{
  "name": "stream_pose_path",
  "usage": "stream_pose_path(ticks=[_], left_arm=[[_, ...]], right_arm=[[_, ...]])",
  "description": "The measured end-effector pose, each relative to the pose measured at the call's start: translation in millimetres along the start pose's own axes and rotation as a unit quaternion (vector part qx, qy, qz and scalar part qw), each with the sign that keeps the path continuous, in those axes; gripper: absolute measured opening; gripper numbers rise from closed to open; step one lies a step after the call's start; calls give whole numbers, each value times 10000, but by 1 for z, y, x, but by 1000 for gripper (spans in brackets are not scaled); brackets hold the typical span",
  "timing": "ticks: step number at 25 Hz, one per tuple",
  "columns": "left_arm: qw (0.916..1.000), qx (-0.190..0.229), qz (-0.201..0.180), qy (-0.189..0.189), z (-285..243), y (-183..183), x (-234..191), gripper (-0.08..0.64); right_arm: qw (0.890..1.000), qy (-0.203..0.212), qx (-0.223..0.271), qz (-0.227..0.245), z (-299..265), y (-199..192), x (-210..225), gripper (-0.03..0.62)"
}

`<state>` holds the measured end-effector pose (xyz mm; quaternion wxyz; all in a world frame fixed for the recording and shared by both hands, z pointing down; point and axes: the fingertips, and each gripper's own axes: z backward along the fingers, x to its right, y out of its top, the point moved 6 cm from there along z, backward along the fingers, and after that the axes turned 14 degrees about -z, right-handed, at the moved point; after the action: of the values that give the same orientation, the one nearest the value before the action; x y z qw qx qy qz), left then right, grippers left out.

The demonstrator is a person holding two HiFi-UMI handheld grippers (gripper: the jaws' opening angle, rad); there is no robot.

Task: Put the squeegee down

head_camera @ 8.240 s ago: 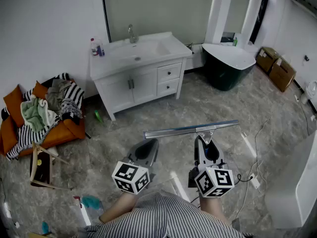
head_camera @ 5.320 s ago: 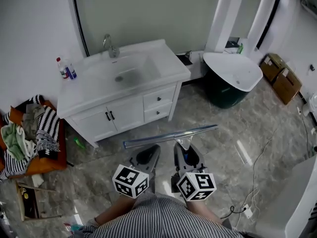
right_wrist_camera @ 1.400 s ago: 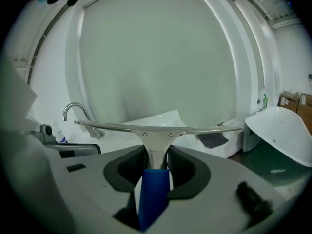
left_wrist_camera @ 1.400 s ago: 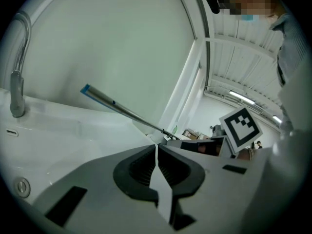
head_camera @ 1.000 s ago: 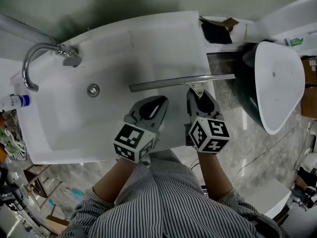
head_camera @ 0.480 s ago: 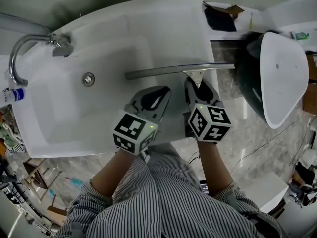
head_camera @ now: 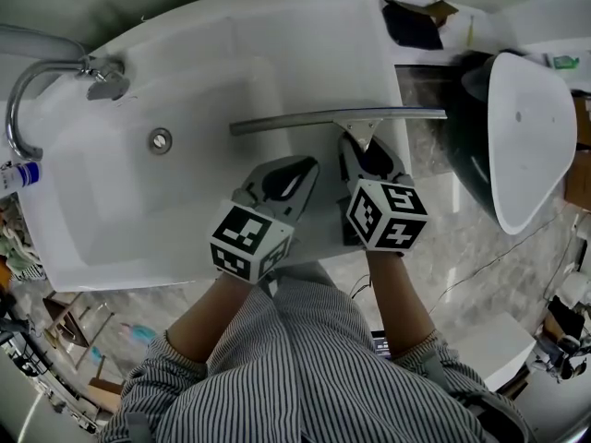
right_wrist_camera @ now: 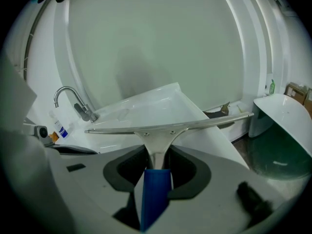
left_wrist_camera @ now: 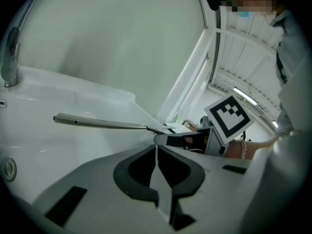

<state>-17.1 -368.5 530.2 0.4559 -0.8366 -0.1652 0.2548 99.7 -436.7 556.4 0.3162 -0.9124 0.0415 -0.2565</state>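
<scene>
Counter [head_camera: 355, 44] right of basin [head_camera: 129, 201] open; squeegee [head_camera: 305, 121] bar spans it; faucet [head_camera: 100, 74], bottle [head_camera: 13, 175] block far left.

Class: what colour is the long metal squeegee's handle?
The squeegee's handle is blue; right gripper view shows it best.

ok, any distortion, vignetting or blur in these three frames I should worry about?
Head view: mild fisheye, the vanity top edges bow, the squeegee reads sharp. Left gripper view: black corner vignette, the shut left gripper soft up close. Right gripper view: same vignette, the squeegee blade bends with the lens, its blue handle in the right gripper slightly blurred.
</scene>
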Motion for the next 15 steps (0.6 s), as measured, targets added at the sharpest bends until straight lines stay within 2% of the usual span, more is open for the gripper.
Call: stream_pose_path(ticks=[15], left_arm=[[9998,-218,31,-27,-3,-14,2,24]], right_arm=[[9998,-64,-201,51,-9,-6,-1,147]])
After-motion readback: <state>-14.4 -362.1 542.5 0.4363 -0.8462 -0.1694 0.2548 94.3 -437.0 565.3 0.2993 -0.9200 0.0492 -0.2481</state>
